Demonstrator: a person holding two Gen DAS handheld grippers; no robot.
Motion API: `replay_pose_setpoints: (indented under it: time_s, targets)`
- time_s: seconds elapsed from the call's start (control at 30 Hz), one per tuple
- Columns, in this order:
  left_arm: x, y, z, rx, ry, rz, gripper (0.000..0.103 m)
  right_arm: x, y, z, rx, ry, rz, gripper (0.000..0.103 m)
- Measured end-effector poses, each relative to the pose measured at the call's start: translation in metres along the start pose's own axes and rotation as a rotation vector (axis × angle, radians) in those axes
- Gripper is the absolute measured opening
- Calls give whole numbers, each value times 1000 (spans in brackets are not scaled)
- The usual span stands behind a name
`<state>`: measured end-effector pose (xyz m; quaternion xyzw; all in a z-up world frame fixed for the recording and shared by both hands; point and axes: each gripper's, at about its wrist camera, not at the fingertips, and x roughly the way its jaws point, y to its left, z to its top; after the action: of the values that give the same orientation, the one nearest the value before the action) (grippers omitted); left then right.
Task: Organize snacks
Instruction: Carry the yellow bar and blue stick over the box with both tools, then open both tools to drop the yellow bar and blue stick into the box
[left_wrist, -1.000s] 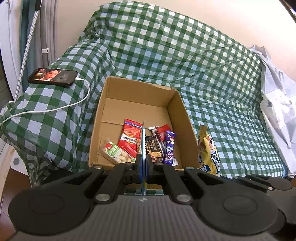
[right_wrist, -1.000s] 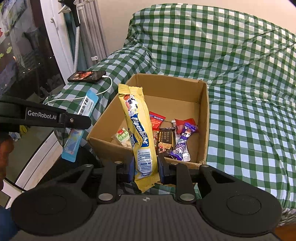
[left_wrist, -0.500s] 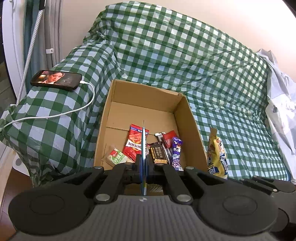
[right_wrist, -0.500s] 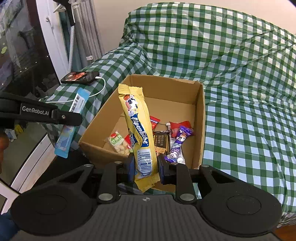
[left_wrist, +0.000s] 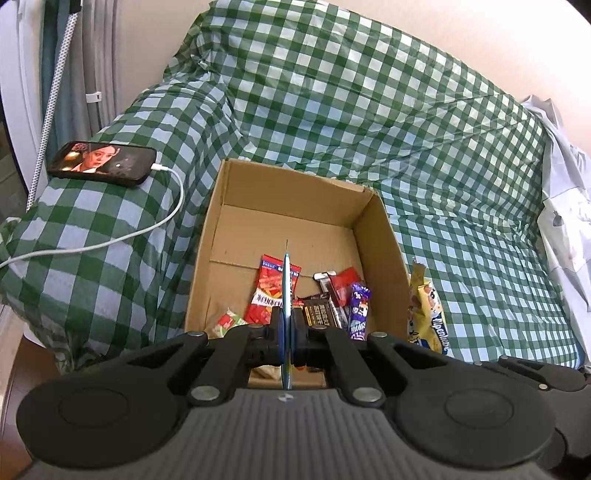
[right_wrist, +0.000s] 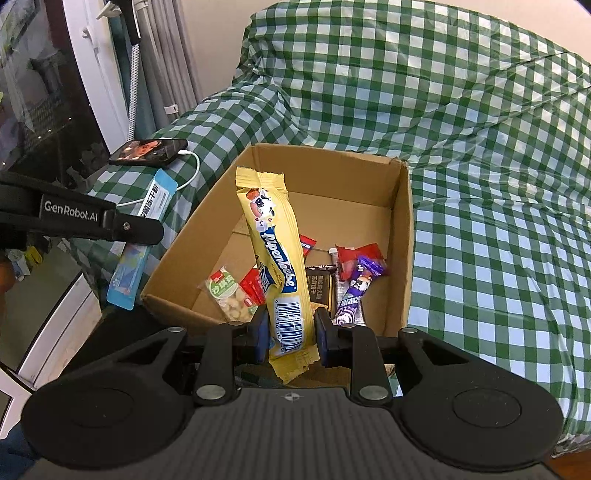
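Observation:
An open cardboard box (left_wrist: 376, 240) (right_wrist: 400, 236) sits on a green-checked sofa with several snack packets on its floor, among them a red packet (left_wrist: 267, 295) and a purple one (right_wrist: 354, 291). My left gripper (left_wrist: 286, 332) is shut on a thin blue packet (left_wrist: 286, 291), seen edge-on here and flat in the right wrist view (right_wrist: 142, 240), over the box's near left corner. My right gripper (right_wrist: 290, 332) is shut on a long yellow Alpenliebe packet (right_wrist: 273, 251) (left_wrist: 428, 314), held upright above the box's near edge.
A phone (left_wrist: 103, 162) (right_wrist: 149, 151) with a white charging cable (left_wrist: 147, 229) lies on the sofa's left armrest. White cloth (left_wrist: 565, 206) is piled at the sofa's right end. A window frame and curtains (right_wrist: 107, 74) stand to the left.
Both grippers have moved closer toward the box with their packets still held; the box looks larger and nearer in both views.

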<state>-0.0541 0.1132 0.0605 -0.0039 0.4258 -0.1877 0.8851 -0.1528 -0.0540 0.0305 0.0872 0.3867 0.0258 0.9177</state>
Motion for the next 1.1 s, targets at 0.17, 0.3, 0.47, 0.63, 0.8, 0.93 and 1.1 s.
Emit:
replay_pose_setpoints:
  time_s: [0.17,0.3,0.47,0.63,0.8,0.93,1.1]
  targets:
    - [17,1,17,-1,7,3,3,17,-5,11,2,9,-3,27]
    - [35,0,30,9,17,4,3,32,-11,20,4,19,-7,27]
    - [61,-2,41,13,44,5,3,54,-20,28,17,39,-11,27]
    - [87,-4,48,12,72,11,3,77,-29,33,35,66,-16,27]
    - [111,-5,54,11,95,20,3,98,-35,40,45,90,-19,27]
    - [127,-5,58,14,109,34,3,112,-38,44,51,108,-18,27]
    - [146,-4,60,22,130,55,3,126,-43,46,61,130,-17,27]
